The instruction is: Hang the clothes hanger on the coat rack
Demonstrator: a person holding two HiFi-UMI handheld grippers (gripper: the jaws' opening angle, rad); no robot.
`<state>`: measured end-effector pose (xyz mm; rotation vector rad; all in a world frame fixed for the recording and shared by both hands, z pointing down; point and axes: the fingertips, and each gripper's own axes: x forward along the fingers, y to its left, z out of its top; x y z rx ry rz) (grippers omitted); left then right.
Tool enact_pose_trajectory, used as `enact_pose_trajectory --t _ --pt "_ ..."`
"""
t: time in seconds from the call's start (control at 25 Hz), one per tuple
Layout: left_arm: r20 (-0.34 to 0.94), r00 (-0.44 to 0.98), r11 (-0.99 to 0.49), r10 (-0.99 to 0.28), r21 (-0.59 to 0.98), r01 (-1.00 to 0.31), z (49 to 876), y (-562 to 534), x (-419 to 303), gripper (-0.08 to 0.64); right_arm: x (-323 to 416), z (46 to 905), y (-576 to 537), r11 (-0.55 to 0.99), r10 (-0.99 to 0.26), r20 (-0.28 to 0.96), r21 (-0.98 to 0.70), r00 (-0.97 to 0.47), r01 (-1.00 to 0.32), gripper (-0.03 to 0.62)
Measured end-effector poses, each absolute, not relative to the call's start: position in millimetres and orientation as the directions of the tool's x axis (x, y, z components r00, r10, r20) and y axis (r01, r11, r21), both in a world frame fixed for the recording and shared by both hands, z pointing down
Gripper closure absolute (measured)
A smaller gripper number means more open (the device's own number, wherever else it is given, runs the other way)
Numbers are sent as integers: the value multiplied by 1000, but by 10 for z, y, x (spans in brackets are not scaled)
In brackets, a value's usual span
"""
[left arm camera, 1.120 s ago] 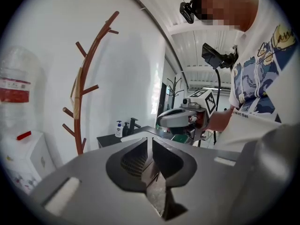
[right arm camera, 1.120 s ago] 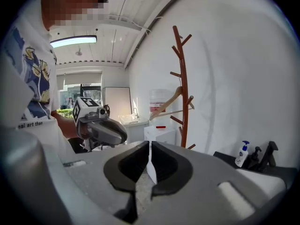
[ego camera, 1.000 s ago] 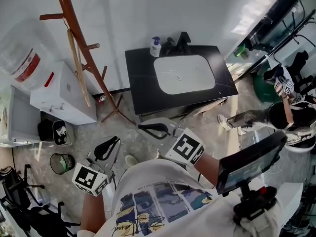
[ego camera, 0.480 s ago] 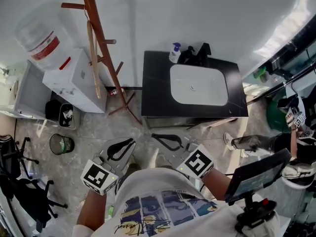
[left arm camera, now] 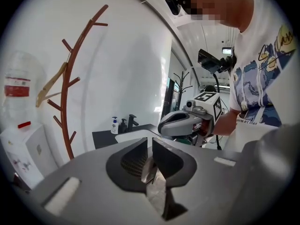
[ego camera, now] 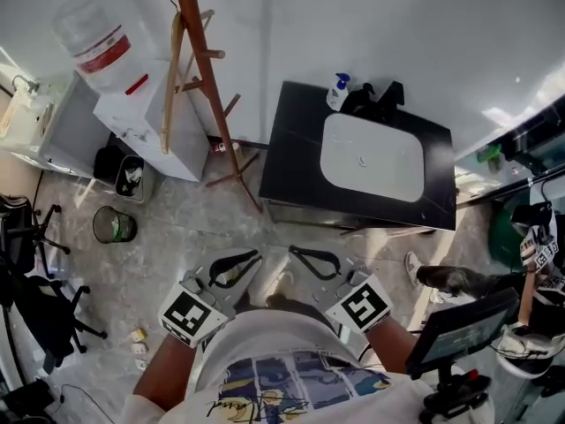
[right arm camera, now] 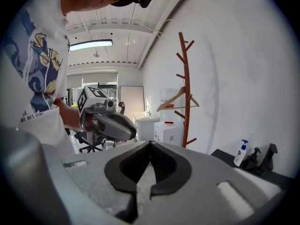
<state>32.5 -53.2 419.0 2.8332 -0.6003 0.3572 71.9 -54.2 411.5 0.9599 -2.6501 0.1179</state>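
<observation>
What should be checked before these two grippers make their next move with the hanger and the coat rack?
1. Hanger on coat rack: ok, it already hangs from a peg.
2. Coat rack standing upright: ok.
3. Left gripper empty: ok, jaws together, nothing between them.
4. Right gripper empty: ok, jaws together, nothing between them.
5. Hanger's hook seated firmly on its peg: cannot tell, too small to see.
</observation>
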Motion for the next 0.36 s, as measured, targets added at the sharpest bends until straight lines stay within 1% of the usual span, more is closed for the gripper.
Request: enact_pose_trajectory --t 0.16,0.36 --pt "293 890 -899 -351 159 -407 4193 -477 394 525 774 4133 -519 774 -607 332 38 -722 -633 591" --pt "269 898 -902 -349 163 -400 4169 -485 420 525 765 4128 -480 768 -610 344 36 -714 -639 591"
